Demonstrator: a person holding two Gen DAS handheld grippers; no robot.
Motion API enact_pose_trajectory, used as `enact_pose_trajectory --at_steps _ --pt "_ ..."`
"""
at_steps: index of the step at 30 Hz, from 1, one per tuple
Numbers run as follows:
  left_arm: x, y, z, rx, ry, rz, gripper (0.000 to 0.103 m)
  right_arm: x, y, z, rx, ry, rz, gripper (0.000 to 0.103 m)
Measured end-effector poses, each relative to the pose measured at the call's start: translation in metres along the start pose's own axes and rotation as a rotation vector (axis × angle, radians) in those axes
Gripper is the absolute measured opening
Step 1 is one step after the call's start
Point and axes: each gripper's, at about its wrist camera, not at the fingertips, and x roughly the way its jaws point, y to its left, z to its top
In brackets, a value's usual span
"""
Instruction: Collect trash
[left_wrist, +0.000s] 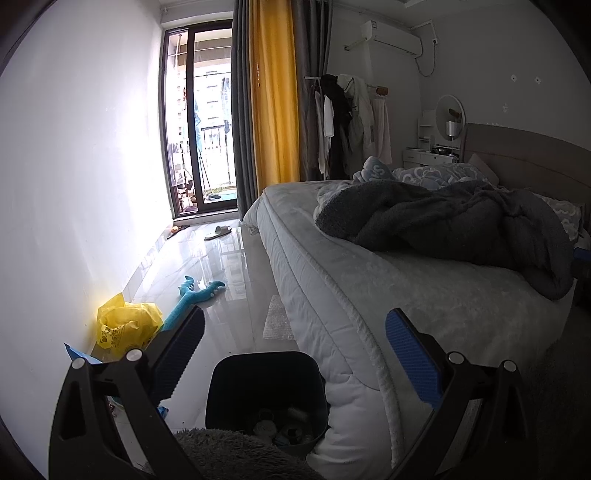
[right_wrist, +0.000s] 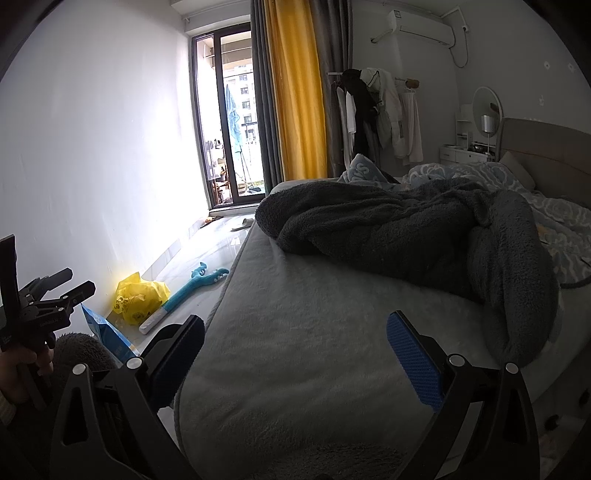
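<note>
Left wrist view: my left gripper (left_wrist: 295, 354) gapes empty above the bin (left_wrist: 266, 395); I'd swing low toward the yellow bag (left_wrist: 125, 328).

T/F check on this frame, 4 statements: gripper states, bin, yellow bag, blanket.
1. Both grippers are open and hold nothing. True: left gripper and right gripper stand wide, empty.
2. The bin is empty. False: it already holds some trash.
3. The yellow bag lies on the floor by the wall. True.
4. The dark blanket lies on the floor. False: it is heaped on the bed.
</note>
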Motion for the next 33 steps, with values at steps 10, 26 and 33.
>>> enact_pose_trajectory --at_steps 10,26,33 --pt "-0.0002 -0.0005 -0.0005 0.002 0.000 -0.001 0.100 0.0000 -0.0011 -0.0009 0.000 0.004 0.000 0.100" --pt "0.0002 -0.0013 -0.0003 0.005 0.000 -0.003 0.100 -0.0006 -0.0010 -0.0012 -0.002 0.005 -0.002 0.100" --pt "0.0002 -0.0014 -0.0002 0.005 0.001 -0.002 0.100 -0.0004 -0.0018 -0.0013 -0.002 0.005 -0.001 0.100"
